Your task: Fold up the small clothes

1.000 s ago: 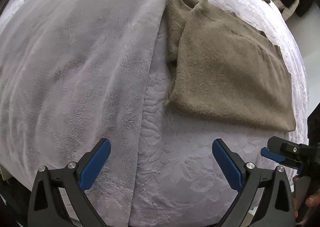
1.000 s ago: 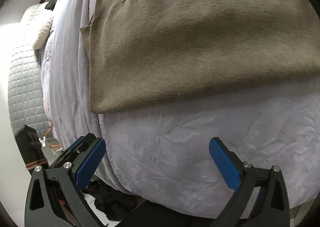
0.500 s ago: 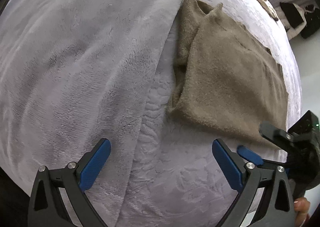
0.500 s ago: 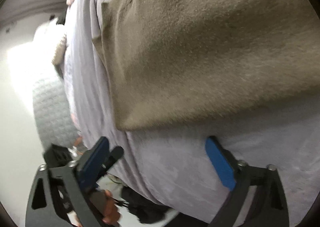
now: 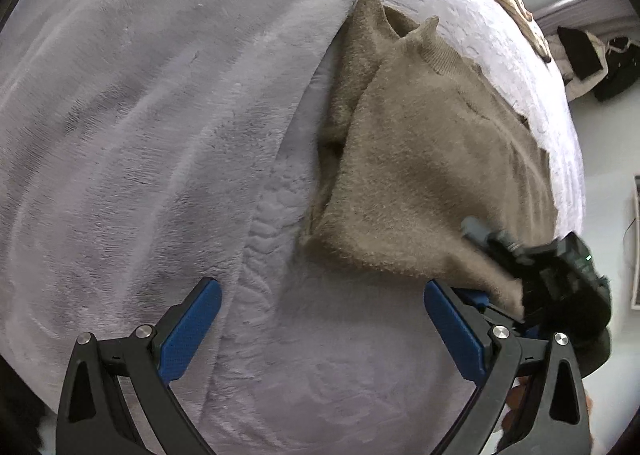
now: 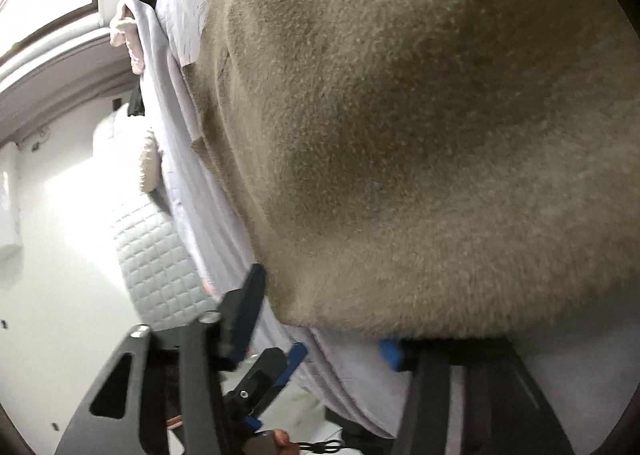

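Closing on the near corner of the tan sweater [image 5: 432, 175], which lies on the bed [image 5: 140, 115], the right hand-held gripper [image 5: 496, 267] needs both layers; the left hand-held gripper [image 5: 320, 331] hangs wide, empty. Right view: sweater [image 6: 420, 135] hem between the narrowing jaws of the right hand-held gripper [image 6: 324, 319]; seat it deep.

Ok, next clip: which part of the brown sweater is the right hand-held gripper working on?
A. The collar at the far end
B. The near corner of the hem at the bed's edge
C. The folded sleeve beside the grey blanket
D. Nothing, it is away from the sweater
B: in the left wrist view the right hand-held gripper has the near corner of the brown sweater between its closing jaws, far from the collar.
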Motion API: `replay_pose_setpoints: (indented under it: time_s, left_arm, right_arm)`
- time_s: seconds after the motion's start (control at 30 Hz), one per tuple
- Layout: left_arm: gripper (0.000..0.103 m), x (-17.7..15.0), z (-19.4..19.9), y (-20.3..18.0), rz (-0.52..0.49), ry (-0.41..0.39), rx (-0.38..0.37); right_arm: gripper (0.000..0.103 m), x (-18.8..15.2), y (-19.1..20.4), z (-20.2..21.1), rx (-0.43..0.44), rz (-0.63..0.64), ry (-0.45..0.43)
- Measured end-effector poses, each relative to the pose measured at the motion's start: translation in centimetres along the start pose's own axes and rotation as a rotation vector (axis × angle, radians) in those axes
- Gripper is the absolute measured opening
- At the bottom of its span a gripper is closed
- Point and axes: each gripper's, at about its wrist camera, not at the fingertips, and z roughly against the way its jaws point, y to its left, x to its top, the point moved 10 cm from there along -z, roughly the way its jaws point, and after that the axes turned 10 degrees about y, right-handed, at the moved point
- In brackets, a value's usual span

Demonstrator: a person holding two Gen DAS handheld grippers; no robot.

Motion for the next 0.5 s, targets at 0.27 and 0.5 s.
replay_pose_setpoints:
  time_s: [0.27,0.5]
  left_arm:
    - [0.102,0.7,-0.9,-1.6,0.12,0.015,-0.243]
    - [0.102,2.1,-2.0,-6.0,0.136,0.009,-0.434]
  right_arm:
    - [0.012,0.6,2.4,0.8,0.118,0.04,-0.022]
    - [0.012,0.7,4.7,0.5,0.15,0.071,-0.001]
